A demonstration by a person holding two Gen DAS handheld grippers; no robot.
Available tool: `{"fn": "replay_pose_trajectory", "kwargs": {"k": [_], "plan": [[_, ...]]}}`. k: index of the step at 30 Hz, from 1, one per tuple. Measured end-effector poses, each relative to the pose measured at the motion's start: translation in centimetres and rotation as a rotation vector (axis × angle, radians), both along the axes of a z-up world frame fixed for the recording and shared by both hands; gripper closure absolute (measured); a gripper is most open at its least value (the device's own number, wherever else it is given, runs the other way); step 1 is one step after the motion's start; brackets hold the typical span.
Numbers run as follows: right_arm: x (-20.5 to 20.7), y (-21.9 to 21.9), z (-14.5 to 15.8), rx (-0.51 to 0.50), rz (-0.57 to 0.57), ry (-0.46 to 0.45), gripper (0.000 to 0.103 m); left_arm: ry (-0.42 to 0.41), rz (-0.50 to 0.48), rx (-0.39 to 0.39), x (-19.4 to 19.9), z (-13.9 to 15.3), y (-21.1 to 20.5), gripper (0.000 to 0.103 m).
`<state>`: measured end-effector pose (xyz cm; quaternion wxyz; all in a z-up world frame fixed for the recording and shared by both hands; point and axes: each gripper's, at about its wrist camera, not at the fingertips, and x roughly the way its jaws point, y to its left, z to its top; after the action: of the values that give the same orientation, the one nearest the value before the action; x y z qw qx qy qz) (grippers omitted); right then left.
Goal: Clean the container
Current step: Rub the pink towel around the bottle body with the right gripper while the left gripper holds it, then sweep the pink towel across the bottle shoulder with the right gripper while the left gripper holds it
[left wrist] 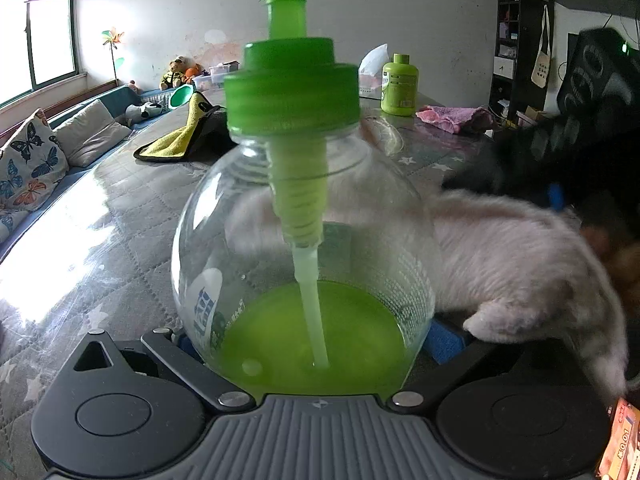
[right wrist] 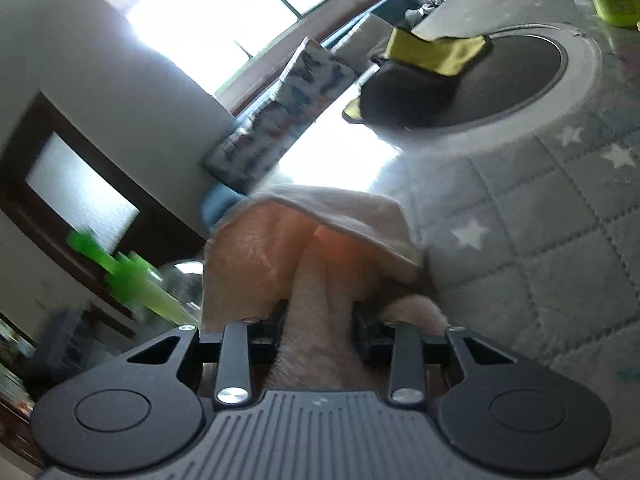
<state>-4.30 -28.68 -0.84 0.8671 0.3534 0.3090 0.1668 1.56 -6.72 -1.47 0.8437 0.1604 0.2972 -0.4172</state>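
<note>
Left gripper point(left wrist: 312, 344) pinches the pump bottle point(left wrist: 304, 240) upright, steadying it. Right gripper point(right wrist: 320, 320) clamps the cloth point(right wrist: 304, 256), at the bottle's right flank for wiping.

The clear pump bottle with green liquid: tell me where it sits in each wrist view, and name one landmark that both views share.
Left wrist: the pump bottle fills the centre, held between the left hand-held gripper's fingers.
Right wrist: it shows blurred at the lower left edge, beside the pale cloth held in the right hand-held gripper.
Shared landmark: the yellow cloth.
</note>
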Motion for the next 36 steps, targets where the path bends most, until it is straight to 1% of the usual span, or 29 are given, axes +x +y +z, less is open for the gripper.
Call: {"fn": "replay_pose_trajectory", "kwargs": {"k": [5,9,11,14,17,22,26,28,31,36], "plan": [[0.2,0.1,-1.1,-0.018,-0.005,0.047,0.074,0.001,0.000,-0.001,0.0,0.0,0.0,0.000],[-0.5,-0.4,1.1,0.046,0.017,-0.057,0.074,0.002,0.001,-0.002,-0.3,0.0,0.2,0.000],[-0.1,-0.2,2.7,0.046,0.051,-0.096,0.074,0.001,0.001,-0.001,-0.4,0.0,0.1,0.000],[1.6,0.7,4.4,0.022,0.103,-0.123,0.074,0.002,0.001,-0.002,-0.5,0.1,0.1,0.000],[3.6,1.6,4.9,0.000,0.144,-0.123,0.073,0.002,0.001,-0.002,-0.4,0.0,0.1,0.000],[6.2,2.0,2.9,-0.008,0.152,-0.057,0.071,0.003,0.001,-0.002,-0.4,0.0,0.1,0.000],[7.1,1.3,0.8,0.045,0.136,-0.003,0.071,0.002,0.001,-0.002,-0.4,0.0,0.0,0.000],[7.4,0.9,-0.1,0.053,0.131,0.026,0.071,0.002,0.001,-0.002,-0.4,0.0,0.0,0.000],[7.3,0.3,-1.2,0.055,0.124,0.052,0.071,0.002,0.001,-0.002,-0.4,0.0,-0.1,0.000],[5.7,-0.1,-1.4,0.025,0.118,0.050,0.072,0.001,0.002,-0.002,-0.5,0.0,-0.1,0.000]]}}
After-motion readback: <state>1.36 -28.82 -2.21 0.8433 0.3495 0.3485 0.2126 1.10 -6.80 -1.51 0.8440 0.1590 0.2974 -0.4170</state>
